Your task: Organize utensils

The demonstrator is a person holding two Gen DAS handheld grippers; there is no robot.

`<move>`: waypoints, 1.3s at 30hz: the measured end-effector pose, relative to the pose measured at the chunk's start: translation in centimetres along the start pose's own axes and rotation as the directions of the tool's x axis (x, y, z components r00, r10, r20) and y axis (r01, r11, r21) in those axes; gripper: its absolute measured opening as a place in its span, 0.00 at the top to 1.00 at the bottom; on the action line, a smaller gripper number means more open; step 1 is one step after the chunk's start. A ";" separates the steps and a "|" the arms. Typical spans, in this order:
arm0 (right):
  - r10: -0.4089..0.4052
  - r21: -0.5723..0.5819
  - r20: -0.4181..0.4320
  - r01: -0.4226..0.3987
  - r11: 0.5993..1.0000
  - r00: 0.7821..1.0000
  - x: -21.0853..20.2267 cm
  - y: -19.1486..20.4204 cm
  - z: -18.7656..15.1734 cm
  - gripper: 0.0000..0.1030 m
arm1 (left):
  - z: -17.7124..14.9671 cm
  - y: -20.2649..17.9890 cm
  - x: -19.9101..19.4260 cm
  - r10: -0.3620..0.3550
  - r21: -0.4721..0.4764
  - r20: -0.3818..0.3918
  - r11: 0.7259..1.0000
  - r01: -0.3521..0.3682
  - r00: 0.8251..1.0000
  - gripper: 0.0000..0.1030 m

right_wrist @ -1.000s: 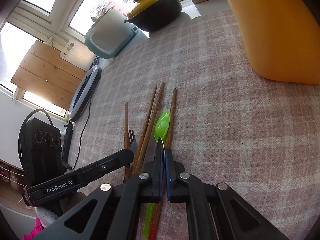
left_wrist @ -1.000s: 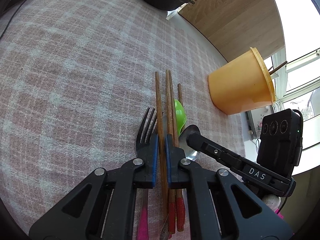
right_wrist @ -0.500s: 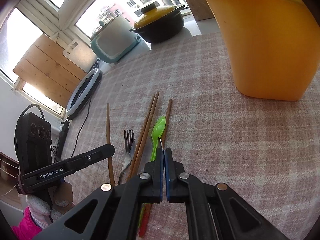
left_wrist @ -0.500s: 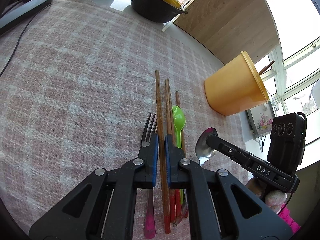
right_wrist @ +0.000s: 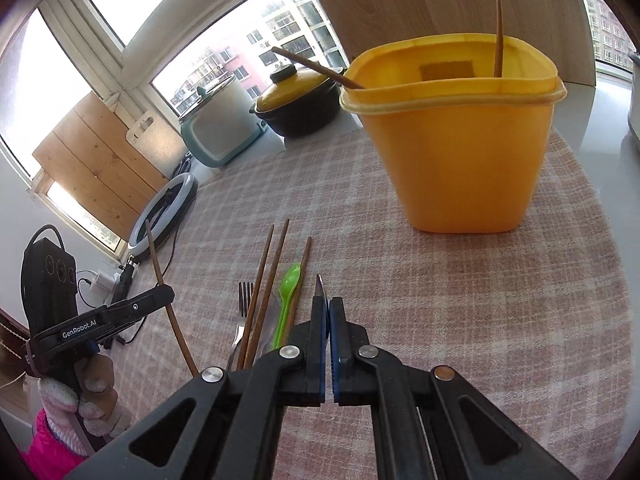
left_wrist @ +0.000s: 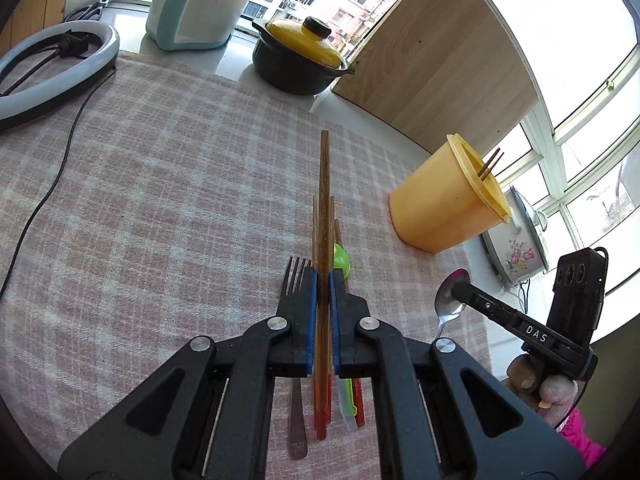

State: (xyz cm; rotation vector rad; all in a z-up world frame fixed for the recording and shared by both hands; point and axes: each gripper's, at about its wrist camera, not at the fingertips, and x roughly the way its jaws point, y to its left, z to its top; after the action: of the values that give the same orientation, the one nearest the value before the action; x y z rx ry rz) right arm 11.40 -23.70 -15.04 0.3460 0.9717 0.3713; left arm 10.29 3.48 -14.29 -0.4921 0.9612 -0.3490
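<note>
My left gripper (left_wrist: 323,280) is shut on a brown chopstick (left_wrist: 324,184) and holds it lifted above the checked cloth. It also shows in the right wrist view (right_wrist: 158,264). My right gripper (right_wrist: 329,304) is shut on a metal spoon (left_wrist: 450,298), seen edge-on as a thin blade (right_wrist: 320,286). On the cloth lie a fork (right_wrist: 243,300), a green plastic spoon (right_wrist: 289,284) and more chopsticks (right_wrist: 276,264). The orange utensil holder (right_wrist: 460,140) stands ahead of the right gripper with two chopsticks in it.
A black pot with a yellow lid (left_wrist: 300,56), a teal-and-white appliance (left_wrist: 196,4) and a ring light (left_wrist: 48,68) with its cable stand at the far side. A wooden board (left_wrist: 432,72) leans behind the holder. A flowered cooker (left_wrist: 516,248) is at the right.
Both grippers have risen from the cloth, the left with a chopstick, the right with the metal spoon. The right one has moved toward the orange holder.
</note>
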 end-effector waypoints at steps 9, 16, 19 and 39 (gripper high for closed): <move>-0.044 -0.003 0.131 0.045 0.999 0.990 -5.2 -0.1 0.5 1.00 | 0.4 -3.0 -1.9 -0.059 0.040 0.051 0.998 0.057 0.997 0.97; -0.086 0.013 0.218 0.085 0.996 0.972 -8.6 -0.8 1.3 1.00 | 1.9 -5.8 -2.7 -0.106 0.084 0.096 0.992 0.098 0.990 0.97; -0.104 0.014 0.247 0.104 0.994 0.963 -9.9 -1.0 1.7 1.00 | 2.7 -7.0 -2.8 -0.124 0.104 0.115 0.988 0.112 0.986 0.97; -0.183 0.038 0.421 0.184 0.982 0.888 -14.9 -2.5 6.9 1.00 | 11.7 -11.3 -2.4 -0.168 0.153 0.255 0.979 0.132 0.952 0.97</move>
State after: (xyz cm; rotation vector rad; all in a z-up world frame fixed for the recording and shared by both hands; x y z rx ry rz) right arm 9.99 -33.52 -1.70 0.3118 0.5688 0.1142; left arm 18.13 -1.99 -0.91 -0.4771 0.6349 -0.4689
